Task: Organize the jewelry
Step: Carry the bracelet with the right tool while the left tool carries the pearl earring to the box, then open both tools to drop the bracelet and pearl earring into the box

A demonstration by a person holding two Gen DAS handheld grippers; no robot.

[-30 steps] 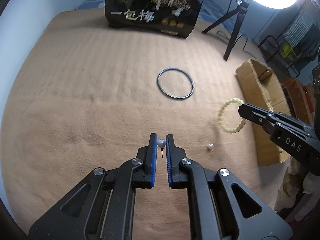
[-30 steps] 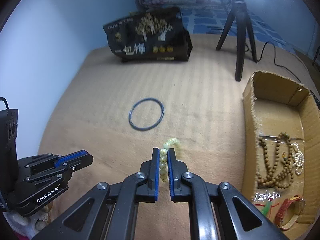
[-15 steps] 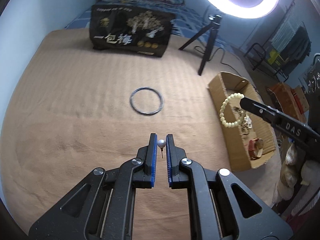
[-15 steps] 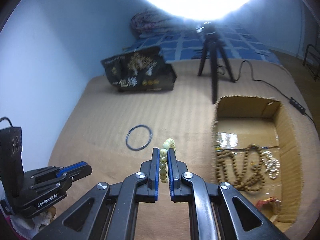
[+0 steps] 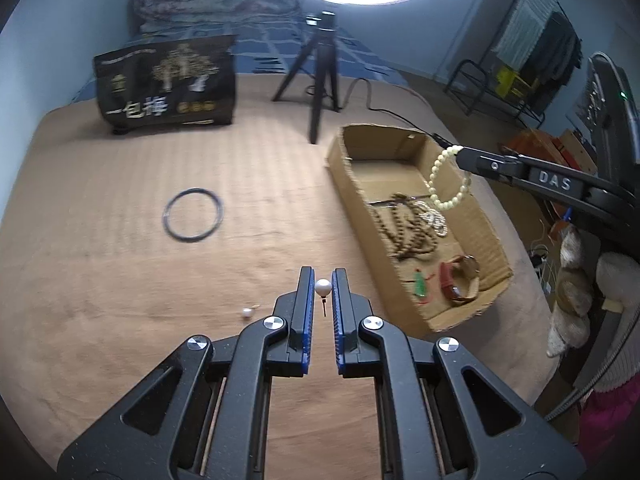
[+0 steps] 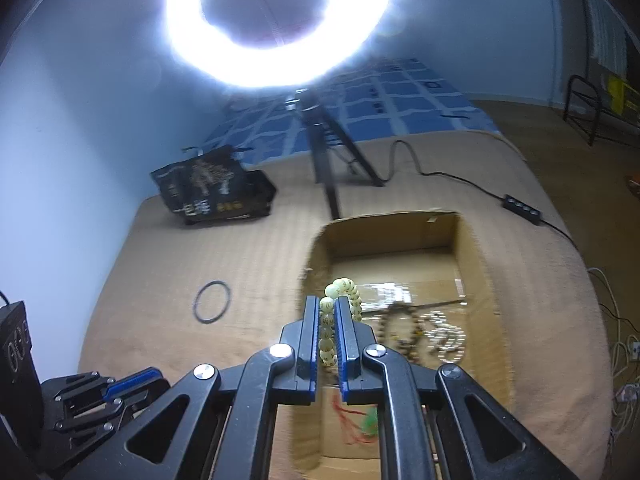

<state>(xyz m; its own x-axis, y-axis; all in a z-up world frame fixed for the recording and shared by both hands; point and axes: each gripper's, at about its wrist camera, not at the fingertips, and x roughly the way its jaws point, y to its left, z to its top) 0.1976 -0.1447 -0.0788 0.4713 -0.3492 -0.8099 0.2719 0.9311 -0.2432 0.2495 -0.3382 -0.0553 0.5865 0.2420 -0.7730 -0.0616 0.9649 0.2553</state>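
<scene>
status: both claws loaded, transfer to box in progress.

right claw (image 6: 328, 322): jaws clamped on the pale bead bracelet (image 5: 448, 178). the loop hangs free below the tips, roughly upright; seen from the l. wrist cam, its opening faces sideways. the cardboard box (image 6: 464, 248) lies directly ahead of and below this claw; the box's long axis runs away from the claw along its pointing line. bracelet appears over the box interior, above the brown bead strand (image 5: 404, 228) and white pearl strand (image 5: 434, 216). judged next: lower, then release.

left claw (image 5: 323, 286): jaws clamped on a pearl stud (image 5: 322, 287), pin pointing down betw. the pads, axis approx. vertical. box near wall sits to the right of this claw and slightly ahead; r. claw is clearly the nearer.

not yet collected on the bed cover: second pearl stud (image 5: 247, 312), just left of l. claw tips; dark ring bangle (image 5: 193, 220), further ahead-left, lying flat.
</scene>
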